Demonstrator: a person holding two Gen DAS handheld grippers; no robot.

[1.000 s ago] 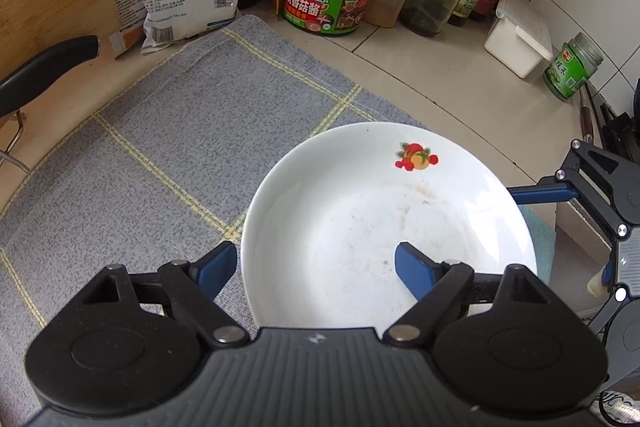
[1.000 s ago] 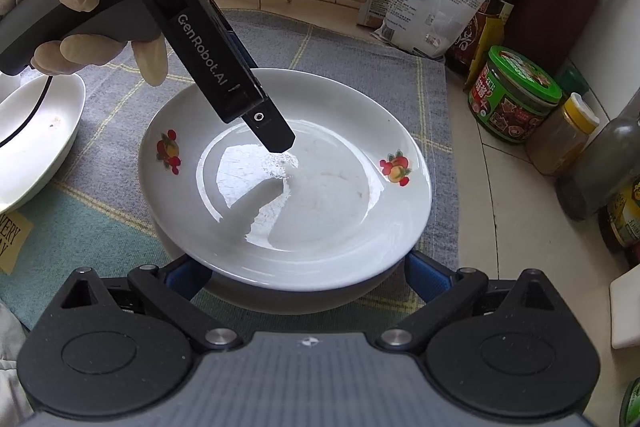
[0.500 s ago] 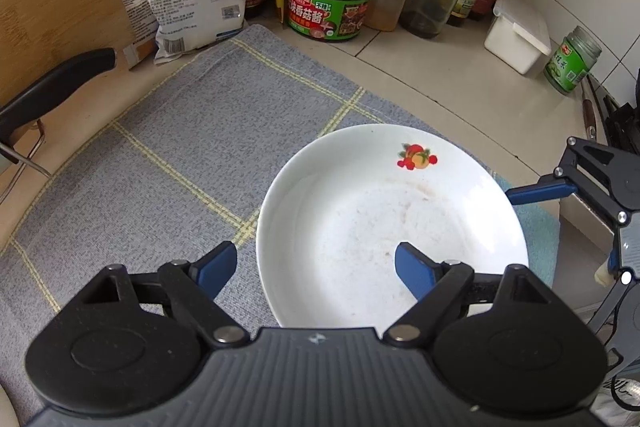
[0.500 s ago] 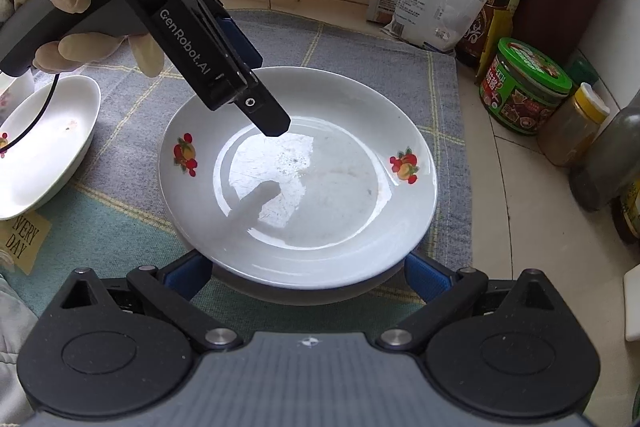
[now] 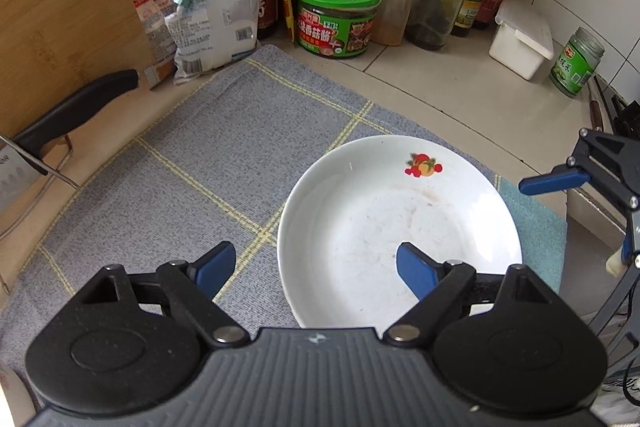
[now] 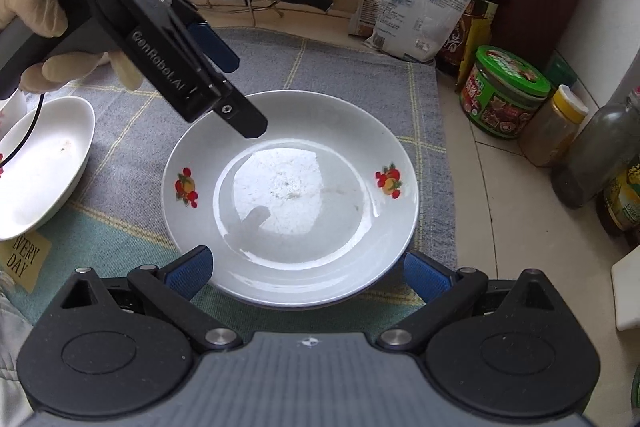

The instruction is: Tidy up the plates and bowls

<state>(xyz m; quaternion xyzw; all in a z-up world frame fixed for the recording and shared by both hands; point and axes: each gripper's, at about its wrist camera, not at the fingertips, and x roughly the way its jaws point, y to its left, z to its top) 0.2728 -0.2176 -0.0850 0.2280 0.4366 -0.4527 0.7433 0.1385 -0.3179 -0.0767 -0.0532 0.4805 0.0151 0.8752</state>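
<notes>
On the desk (image 6: 472,187): a grey checked mat (image 6: 360,75) carries your dishes.
Far left: a white bowl (image 6: 44,167) rests at the mat's left edge, seen from your right wrist view.
Your left hand (image 6: 32,23): gloved, it holds the left gripper (image 5: 316,267) above the plate's left rim.
Left fingers (image 5: 212,267): apart and opening; one hangs over the mat, the other over the plate, neither touching it.
Centre: the plate (image 6: 290,195), white with fruit prints, lies flat on the mat; a second rim shows just under it, so it seems to sit on another dish.
Your right gripper (image 6: 308,277): low at the plate's near edge.
Right fingers (image 6: 190,273): apart, one each side of the near rim, close beside it; you cannot tell from here whether they touch it.
Back: a cutting board (image 5: 60,7), a knife (image 5: 72,111) on a wire stand and bags (image 5: 216,11).
Right: a green tub (image 6: 504,93), jars and bottles (image 5: 438,7) stand on the bare desk, apart from the plate.
</notes>
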